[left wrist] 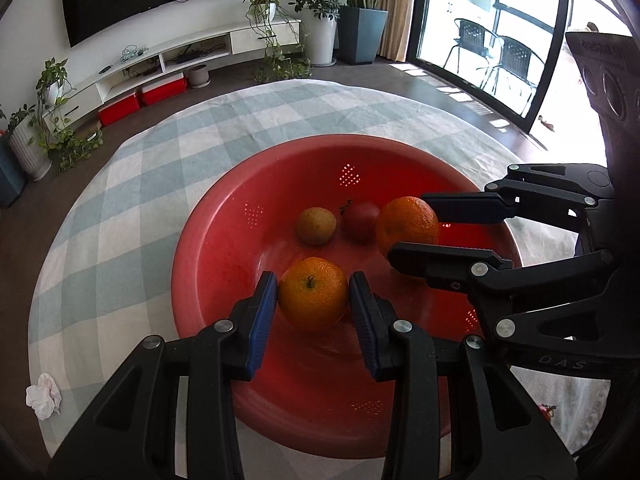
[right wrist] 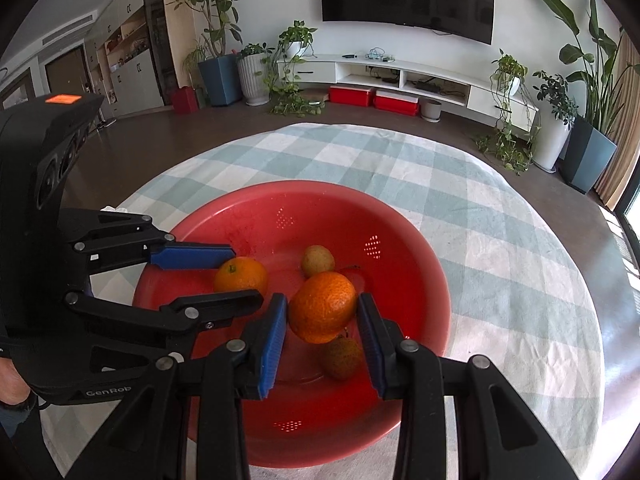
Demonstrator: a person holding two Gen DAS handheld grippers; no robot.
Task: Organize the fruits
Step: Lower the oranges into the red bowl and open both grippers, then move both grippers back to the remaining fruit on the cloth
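Clamping 2 oranges | left gripper [left wrist: 313,294] grasps orange [left wrist: 313,293] | right gripper [right wrist: 322,314] likewise [right wrist: 322,312]

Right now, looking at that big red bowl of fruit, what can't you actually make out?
- Red apple-like fruit: right wrist view, hidden behind the right gripper's orange.
- Second brown fruit: absent from left wrist view.
- Whether the left gripper touches its stemmed orange.
- Red plastic colander bowl: near rim hidden behind gripper bodies.

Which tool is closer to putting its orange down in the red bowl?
Probably the left tool: its orange looks low near the red bowl's floor. The right tool holds its orange higher, above a small brown fruit.
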